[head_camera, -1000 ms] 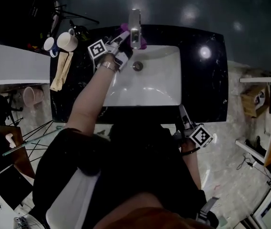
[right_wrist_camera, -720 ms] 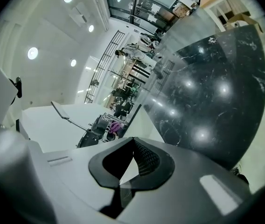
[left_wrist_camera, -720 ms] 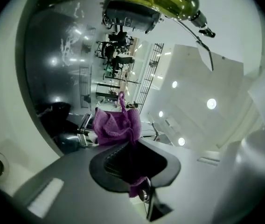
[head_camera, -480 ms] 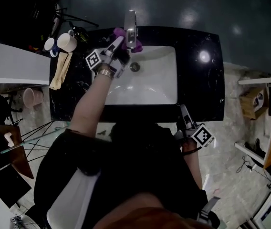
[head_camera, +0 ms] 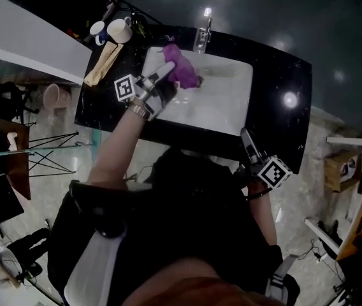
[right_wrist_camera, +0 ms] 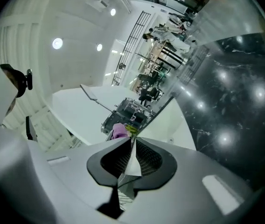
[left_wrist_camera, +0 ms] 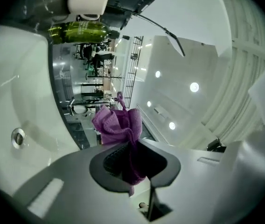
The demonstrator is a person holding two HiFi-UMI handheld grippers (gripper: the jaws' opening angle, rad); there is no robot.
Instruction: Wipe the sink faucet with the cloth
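Cloth: the bunched purple cloth point(head_camera: 182, 72) hangs over the 10 o'clock corner of the white rectangular sink basin point(head_camera: 225, 104), clear of it.
Left gripper: the left gripper point(head_camera: 167, 69) has its jaws clamped on the cloth, whose folds bulge out past the tips.
Faucet: the chrome sink faucet point(head_camera: 201, 38) stands at the basin's 12 o'clock rim, with nothing touching it.
Change: a second ago the cloth was pressed around the faucet. It has now been pulled off towards 8 o'clock.
Right gripper: the right gripper point(head_camera: 246, 138) is at 5 o'clock off the black stone counter point(head_camera: 276, 75), its jaws easing apart with nothing between them.
Meaning: that wiping stroke looks finished. The faucet probably needs either another pass or nothing more.
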